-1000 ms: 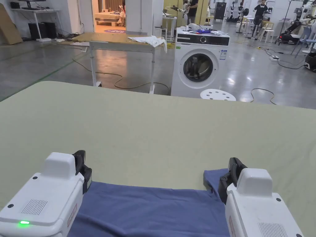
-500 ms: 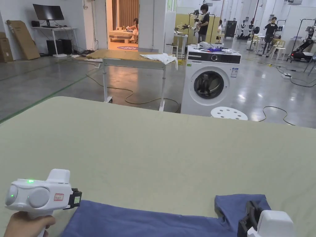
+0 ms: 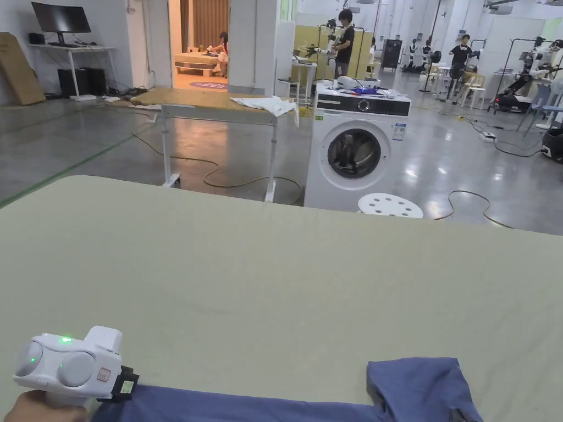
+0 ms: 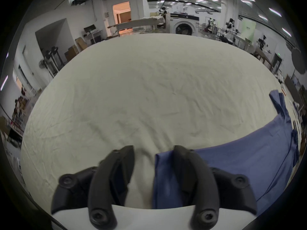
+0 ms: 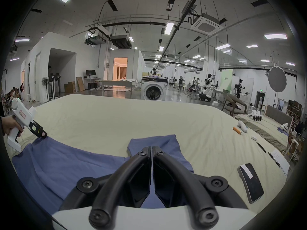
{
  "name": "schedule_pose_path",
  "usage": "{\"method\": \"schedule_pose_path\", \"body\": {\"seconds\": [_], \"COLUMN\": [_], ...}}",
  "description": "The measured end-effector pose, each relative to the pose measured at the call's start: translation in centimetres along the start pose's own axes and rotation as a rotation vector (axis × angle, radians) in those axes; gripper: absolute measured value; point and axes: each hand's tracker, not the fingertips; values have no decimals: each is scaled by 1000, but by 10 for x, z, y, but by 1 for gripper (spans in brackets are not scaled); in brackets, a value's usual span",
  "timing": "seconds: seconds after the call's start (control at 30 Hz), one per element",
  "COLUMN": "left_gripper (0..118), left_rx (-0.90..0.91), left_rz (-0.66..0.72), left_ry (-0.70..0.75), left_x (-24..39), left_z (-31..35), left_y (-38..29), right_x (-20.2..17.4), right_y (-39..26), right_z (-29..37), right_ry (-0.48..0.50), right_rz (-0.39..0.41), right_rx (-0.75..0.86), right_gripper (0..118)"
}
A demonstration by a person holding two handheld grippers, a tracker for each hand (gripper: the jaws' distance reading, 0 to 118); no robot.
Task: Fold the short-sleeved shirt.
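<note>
A blue short-sleeved shirt [image 3: 429, 384] lies flat along the near edge of the pale green table cover [image 3: 275, 264]. One sleeve sticks out toward the far side on the right. My left gripper [image 3: 131, 387] is turned sideways in a hand at the shirt's left edge. In the left gripper view this gripper [image 4: 154, 152] is open, and the shirt's edge [image 4: 166, 175] lies between the jaws, close to the right one. My right gripper [image 5: 152, 147] is shut over the sleeve [image 5: 166, 142], and I see no cloth between its jaws. The left gripper [image 5: 42, 134] touches the shirt's far left corner.
On the cover to the right lie a dark phone-like object [image 5: 250, 183], a paper with pens [image 5: 279, 160] and an orange marker [image 5: 236, 130]. Beyond the table stand a washing machine [image 3: 357, 148], a white stool [image 3: 390, 206] and another table [image 3: 214, 101]. People stand far back.
My left gripper has swung out to the shirt's left edge and turned sideways. My right gripper has drawn back toward the bottom of the head view. The head camera has tilted upward.
</note>
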Motion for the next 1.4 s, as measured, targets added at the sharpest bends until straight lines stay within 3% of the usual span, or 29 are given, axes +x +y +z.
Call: {"method": "schedule_pose_path", "body": {"seconds": [0.13, 0.2, 0.27, 0.33, 0.4, 0.6, 0.7, 0.77, 0.83, 0.87, 0.93, 1.07, 1.4], "left_gripper": [3, 1, 0, 0, 0, 0, 0, 0, 0, 0, 0, 0, 0], "left_rx": [4, 7, 22, 58, 90, 171, 195, 205, 206, 208, 217, 238, 311], "left_rz": [-54, -56, -37, -11, 4, 24, 25, 24, 25, 26, 30, 42, 84], "left_ry": [-41, -36, -54, -75, -80, -102, -102, -103, -99, -96, -92, -97, -137], "left_x": [15, 14, 8, 3, 6, 12, 15, 14, 15, 15, 12, 8, -15], "left_z": [3, 4, 12, 21, 40, 74, 84, 86, 89, 92, 90, 93, 128], "left_y": [-3, -5, -5, -7, -10, -20, -25, -27, -29, -30, -29, -28, -42], "right_x": [17, 33, 51, 69, 85, 100, 94, 93, 89, 89, 90, 91, 110], "right_y": [0, 5, 14, 24, 32, 35, 26, 17, 10, 7, 8, 8, 53], "right_z": [-11, -21, -36, -58, -87, -171, -197, -212, -216, -215, -213, -201, -97], "right_ry": [-14, -32, -41, -36, -22, 54, 83, 121, 67, 71, 118, 95, 122], "right_rz": [-27, -57, -68, -70, -59, -51, -48, -70, -55, -54, -90, -75, -89], "right_rx": [-62, -118, -196, -276, -374, -583, -616, -677, -707, -688, -662, -632, -441], "right_gripper": [1, 2, 19, 61, 74, 74, 66, 41, 14, 7, 6, 5, 4]}}
